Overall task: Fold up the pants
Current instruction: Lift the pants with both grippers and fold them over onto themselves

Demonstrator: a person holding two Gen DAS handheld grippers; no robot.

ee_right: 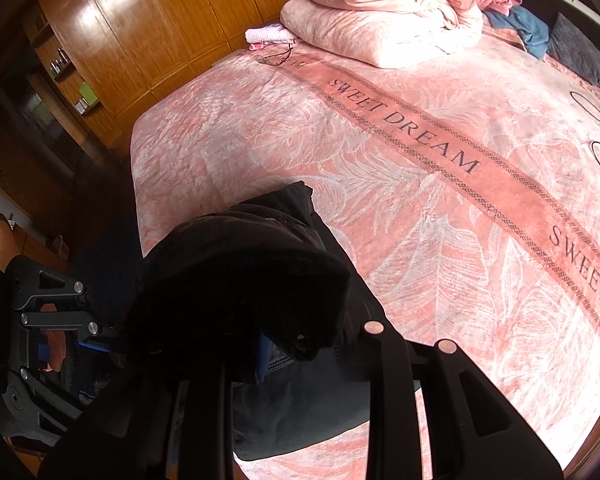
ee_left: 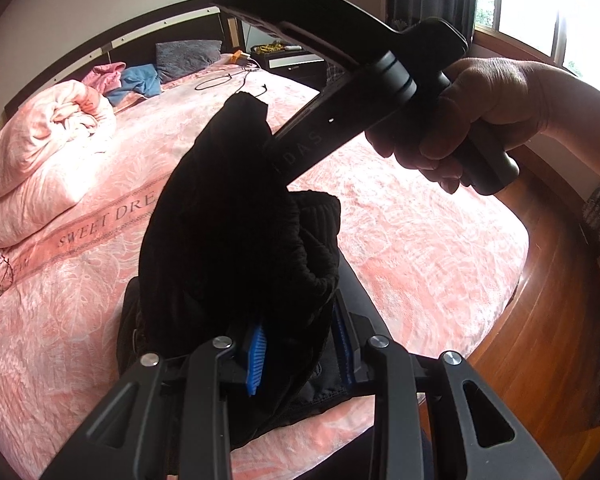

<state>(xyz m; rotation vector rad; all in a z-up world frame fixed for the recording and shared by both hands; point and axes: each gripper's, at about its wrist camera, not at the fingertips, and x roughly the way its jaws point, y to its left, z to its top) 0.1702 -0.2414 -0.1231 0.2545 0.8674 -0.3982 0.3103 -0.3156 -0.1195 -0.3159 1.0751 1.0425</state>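
Note:
The black pants (ee_left: 228, 220) hang bunched above the pink bed. My left gripper (ee_left: 300, 348) is shut on a thick wad of the pants, cloth filling the gap between its blue pads (ee_left: 256, 354). My right gripper (ee_right: 296, 344) is shut on another part of the pants (ee_right: 236, 280), its fingertips buried in the cloth. In the left wrist view the right gripper's body (ee_left: 340, 92) reaches into the far side of the raised cloth. In the right wrist view the left gripper (ee_right: 96, 340) shows at the lower left, clamped on the same bundle.
The bed (ee_right: 420, 200) has a pink "SWEET DREAM" blanket. A rolled pink quilt (ee_left: 40, 152) and pillows lie at its head, with a black cable (ee_left: 228, 80) near them. Wooden wardrobes (ee_right: 140, 32) stand past the bed's edge. A window (ee_left: 540, 4) is at the right.

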